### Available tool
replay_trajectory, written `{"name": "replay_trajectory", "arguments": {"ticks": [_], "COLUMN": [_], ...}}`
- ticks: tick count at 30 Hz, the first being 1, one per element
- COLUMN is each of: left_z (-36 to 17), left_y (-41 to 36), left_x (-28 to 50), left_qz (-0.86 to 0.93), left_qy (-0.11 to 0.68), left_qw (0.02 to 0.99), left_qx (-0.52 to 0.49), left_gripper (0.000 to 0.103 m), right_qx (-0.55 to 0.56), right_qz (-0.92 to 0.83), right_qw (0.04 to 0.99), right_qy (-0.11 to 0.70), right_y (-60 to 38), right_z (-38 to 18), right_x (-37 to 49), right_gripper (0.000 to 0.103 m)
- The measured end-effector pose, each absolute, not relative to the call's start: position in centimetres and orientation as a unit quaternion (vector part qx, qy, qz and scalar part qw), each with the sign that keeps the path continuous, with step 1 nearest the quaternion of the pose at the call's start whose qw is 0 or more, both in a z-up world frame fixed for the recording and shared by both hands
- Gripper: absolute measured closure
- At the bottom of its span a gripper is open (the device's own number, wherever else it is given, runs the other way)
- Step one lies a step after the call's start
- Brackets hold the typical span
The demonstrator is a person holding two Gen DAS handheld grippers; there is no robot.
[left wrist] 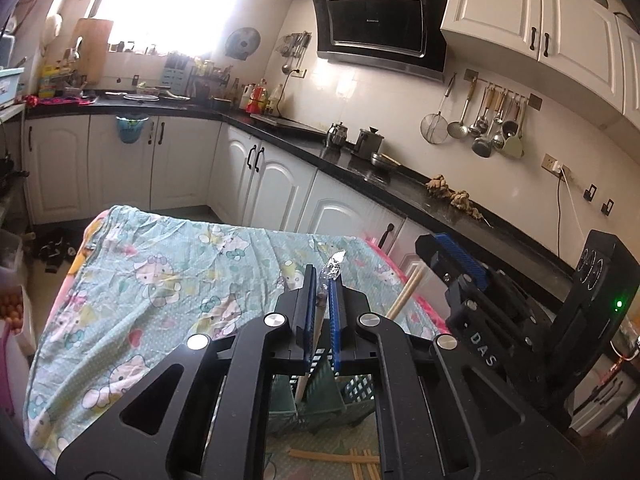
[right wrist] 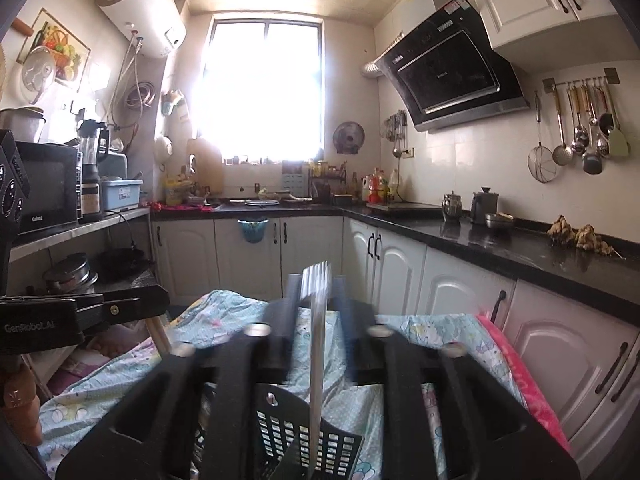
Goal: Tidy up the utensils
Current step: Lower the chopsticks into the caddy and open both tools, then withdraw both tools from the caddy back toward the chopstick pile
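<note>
Utensils: we clench a spoon (left wrist: 323,312) in the left gripper (left wrist: 322,280) over the basket (left wrist: 352,396) at 6 o'clock | right gripper (right wrist: 316,280) jaws released around a fork (right wrist: 316,320), basket below | risk: fork drops crooked, misses its slot; chopsticks (left wrist: 404,292) at 3 o'clock

The utensil basket (left wrist: 320,396) stands on the cloth-covered table (left wrist: 160,280), directly below the left gripper (left wrist: 321,280), with loose chopsticks (left wrist: 340,460) on the cloth at its 6 o'clock. The right gripper (left wrist: 460,252) sits at the left gripper's 3 o'clock. The countertop (left wrist: 400,176) runs behind the table from 10 to 3 o'clock, with the range hood (left wrist: 380,24) above it at 12
</note>
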State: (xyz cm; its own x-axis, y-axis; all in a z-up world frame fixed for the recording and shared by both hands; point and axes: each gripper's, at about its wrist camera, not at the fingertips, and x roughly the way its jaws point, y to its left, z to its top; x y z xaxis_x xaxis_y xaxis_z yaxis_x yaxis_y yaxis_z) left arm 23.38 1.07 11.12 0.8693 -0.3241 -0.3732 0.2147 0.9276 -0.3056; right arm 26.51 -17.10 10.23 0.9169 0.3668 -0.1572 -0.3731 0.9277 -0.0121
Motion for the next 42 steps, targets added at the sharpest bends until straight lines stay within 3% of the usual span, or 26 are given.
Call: {"name": "replay_trajectory", "arguments": {"ticks": [3,7,17,22,31,42], "left_z": [10.8,10.6,11.6,11.8,11.4,10.0], "left_y": [1.4,2.0,3.4,4.2,5.1,6.1], "left_x": [23.4,22.9,20.6,18.9,16.6,14.5], "left_qz": [-0.139,-0.134,-0.118,-0.108,-0.102,-0.086], "left_qy": [0.219,0.218,0.199,0.189,0.190,0.205], "left_qw": [0.957,0.957,0.964,0.966,0.966,0.963], "left_qx": [-0.131,-0.136,-0.134,-0.139,-0.145,-0.151], "left_gripper": [0.099,0.075,0.044,0.028,0.012,0.011], "right_qx": [-0.014,-0.008,-0.012,-0.016,-0.032,-0.058], "right_qz": [0.188,0.188,0.179,0.178,0.185,0.197], "right_qw": [0.978,0.977,0.976,0.975,0.971,0.966], "right_qy": [0.088,0.099,0.124,0.135,0.148,0.158], "right_y": [-17.5,-18.0,-18.7,-18.9,-18.7,-17.9], "right_z": [9.9,9.9,10.2,10.2,9.9,8.8], "right_x": [26.4,25.8,23.4,21.8,19.0,16.0], "right_gripper": [0.069,0.058,0.034,0.029,0.022,0.019]}}
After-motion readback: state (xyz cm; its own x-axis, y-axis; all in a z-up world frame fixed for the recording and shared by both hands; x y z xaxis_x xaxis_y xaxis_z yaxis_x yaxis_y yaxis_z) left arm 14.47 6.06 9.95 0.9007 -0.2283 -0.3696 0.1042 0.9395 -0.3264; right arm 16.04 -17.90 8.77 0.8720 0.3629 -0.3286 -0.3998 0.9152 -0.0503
